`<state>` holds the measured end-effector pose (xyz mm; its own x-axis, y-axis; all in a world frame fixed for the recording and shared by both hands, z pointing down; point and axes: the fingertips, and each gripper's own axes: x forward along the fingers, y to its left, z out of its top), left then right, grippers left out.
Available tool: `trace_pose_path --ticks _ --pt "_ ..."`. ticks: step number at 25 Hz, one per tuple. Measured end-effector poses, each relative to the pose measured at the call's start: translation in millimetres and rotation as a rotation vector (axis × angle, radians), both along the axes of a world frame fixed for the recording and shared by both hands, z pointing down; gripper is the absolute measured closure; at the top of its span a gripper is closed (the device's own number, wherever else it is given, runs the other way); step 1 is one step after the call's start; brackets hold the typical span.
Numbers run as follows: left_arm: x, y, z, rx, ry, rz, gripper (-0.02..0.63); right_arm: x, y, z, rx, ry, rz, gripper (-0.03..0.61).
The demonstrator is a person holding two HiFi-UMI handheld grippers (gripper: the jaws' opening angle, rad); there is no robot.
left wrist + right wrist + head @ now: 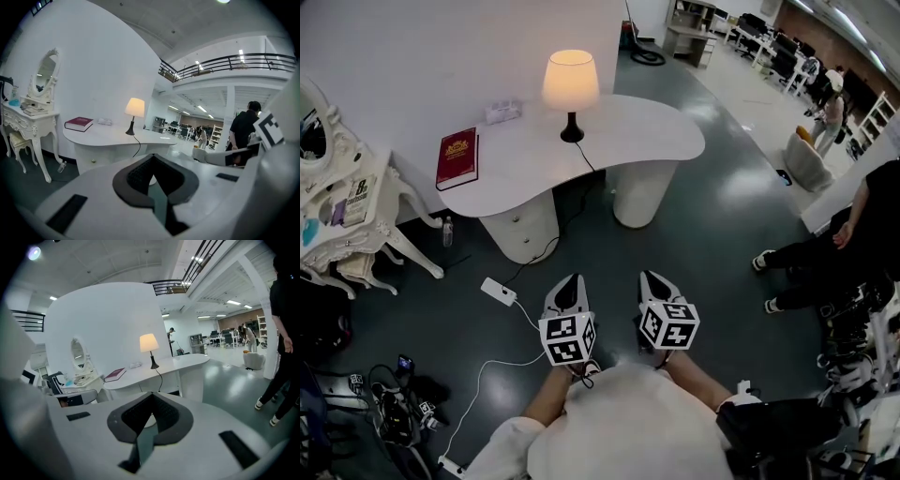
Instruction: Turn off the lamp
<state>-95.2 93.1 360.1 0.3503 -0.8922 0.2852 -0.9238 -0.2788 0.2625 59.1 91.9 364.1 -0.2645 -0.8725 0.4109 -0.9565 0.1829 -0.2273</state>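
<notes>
**Lamp lit on the white table; both grippers closed and well short of it**

A curved white table (630,141) stands against the wall. A red book (457,157) lies near its left end, and a small pale object (502,112) sits by the wall. An ornate white vanity (358,217) stands to the left. A white power strip (498,292) with its cable lies on the dark floor (712,225) just left of the grippers. A person in black (862,230) sits at the right.

The lamp (571,90) stands on the table towards the back. Its cream shade glows, its base is black, and a dark cord runs over the table's front edge.

The left gripper (570,279) and right gripper (655,277) are held side by side, low in front of the person. They point slightly downward at the table, with a stretch of floor between. Each gripper's jaws meet with nothing between them.
</notes>
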Motion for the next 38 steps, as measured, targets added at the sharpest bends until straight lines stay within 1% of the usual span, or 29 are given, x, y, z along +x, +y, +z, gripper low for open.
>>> trace_pose_path --ticks 4,14,20,24,29,33,38 --pt "-6 -16 2 -0.004 0.002 0.009 0.607 -4 -14 3 -0.010 0.003 0.012 0.580" --pt "-10 -29 9 -0.024 -0.017 0.028 0.607 1 -28 12 -0.033 -0.007 0.053 0.580" --pt "-17 -37 15 -0.029 -0.054 0.009 0.607 2 -44 25 -0.056 -0.014 0.047 0.580" --pt "-24 -54 22 -0.049 -0.068 -0.019 0.607 -3 -71 28 -0.058 -0.028 0.025 0.580" --pt "-23 -94 20 -0.050 -0.080 -0.032 0.607 -8 -118 22 -0.048 -0.054 -0.008 0.580" --pt "-12 -130 18 -0.056 -0.082 -0.052 0.607 0 -155 18 -0.051 -0.055 -0.031 0.580" --pt "-2 -173 12 -0.065 -0.066 -0.107 0.607 17 -203 16 -0.073 -0.042 -0.060 0.580"
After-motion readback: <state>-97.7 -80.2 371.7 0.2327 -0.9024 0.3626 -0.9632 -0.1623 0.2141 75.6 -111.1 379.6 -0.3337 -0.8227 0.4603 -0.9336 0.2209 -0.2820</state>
